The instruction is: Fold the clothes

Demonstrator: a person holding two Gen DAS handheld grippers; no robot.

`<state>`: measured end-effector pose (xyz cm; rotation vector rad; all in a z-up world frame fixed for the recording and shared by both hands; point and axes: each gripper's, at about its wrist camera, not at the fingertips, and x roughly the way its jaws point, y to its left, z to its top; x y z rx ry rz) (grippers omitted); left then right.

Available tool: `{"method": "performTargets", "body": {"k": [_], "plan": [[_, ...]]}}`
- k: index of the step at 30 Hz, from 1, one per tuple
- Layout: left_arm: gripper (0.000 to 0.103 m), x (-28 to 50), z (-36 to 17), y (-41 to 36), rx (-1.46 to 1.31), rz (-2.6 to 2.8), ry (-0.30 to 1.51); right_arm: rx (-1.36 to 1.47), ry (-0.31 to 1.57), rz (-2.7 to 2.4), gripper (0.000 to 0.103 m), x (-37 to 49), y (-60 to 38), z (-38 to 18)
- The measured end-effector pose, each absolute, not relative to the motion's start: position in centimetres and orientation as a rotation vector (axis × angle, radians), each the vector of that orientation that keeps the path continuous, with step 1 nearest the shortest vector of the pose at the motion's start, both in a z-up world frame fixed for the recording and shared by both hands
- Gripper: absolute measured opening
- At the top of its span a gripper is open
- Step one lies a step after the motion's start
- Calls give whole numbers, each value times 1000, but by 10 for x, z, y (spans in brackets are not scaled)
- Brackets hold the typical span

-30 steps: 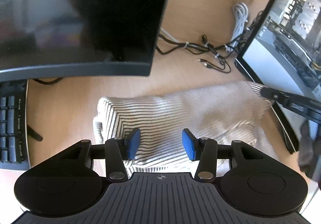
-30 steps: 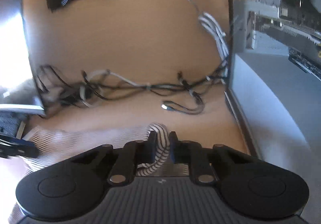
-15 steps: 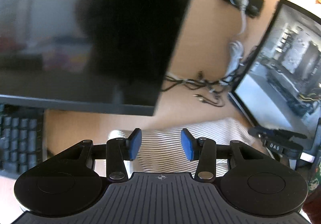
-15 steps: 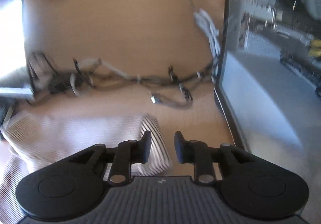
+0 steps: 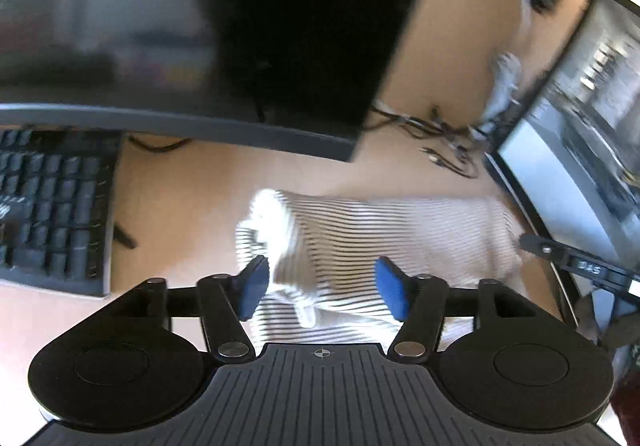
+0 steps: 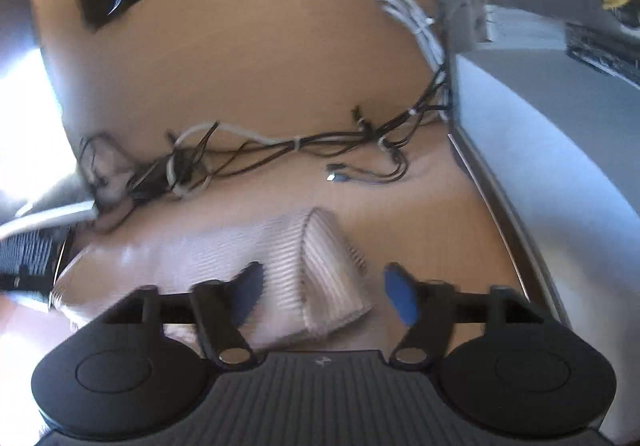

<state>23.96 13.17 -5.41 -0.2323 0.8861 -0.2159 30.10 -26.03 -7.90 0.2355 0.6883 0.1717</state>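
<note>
While the striped garment (image 5: 380, 230) is lying folded on the tabletop (image 5: 180, 214), the left gripper (image 5: 322, 288) and right gripper (image 6: 324, 292) are hovering released above it.

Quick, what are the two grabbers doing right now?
Left gripper: open, holding nothing, over the striped garment.
Right gripper: open, holding nothing, over the same garment.

Both pictures are bright and warm, with sunlight on the wooden desk (image 6: 256, 58). A white glare washes out the left edge of the right wrist view. Both are smeared by motion blur: the striped cloth (image 5: 384, 230) looks fuzzy, and the big dark screen (image 5: 200, 26) is a soft blotch. The round lens bends straight edges near the sides. The cables (image 6: 288, 146) look fairly sharp.
</note>
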Motion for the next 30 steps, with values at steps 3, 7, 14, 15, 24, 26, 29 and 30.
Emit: {"method": "performTargets", "body": {"k": [3,7,14,15,24,26,29,30], "plan": [[68,249,-70,130,-233,-175,930,281,741,171,69,319,-257,-96],[42,253,-76,119,-200,-195,933,244,756,218,33,324,-235,-103],[25,220,-20,132,-222,-329,848,199,643,297,19,281,-234,-36],[25,209,-14,134,-220,-349,843,201,641,307,19,272,-236,-30],[30,156,-71,126,-163,-411,1061,237,847,238,21,239,-251,-83],[34,158,-76,127,-144,-402,1082,241,873,219,28,240,-252,-94],[42,159,-62,131,-119,-399,1051,211,859,200,39,242,-253,-82],[55,159,-52,132,-119,-406,1015,181,830,188,43,241,-252,-73]]}}
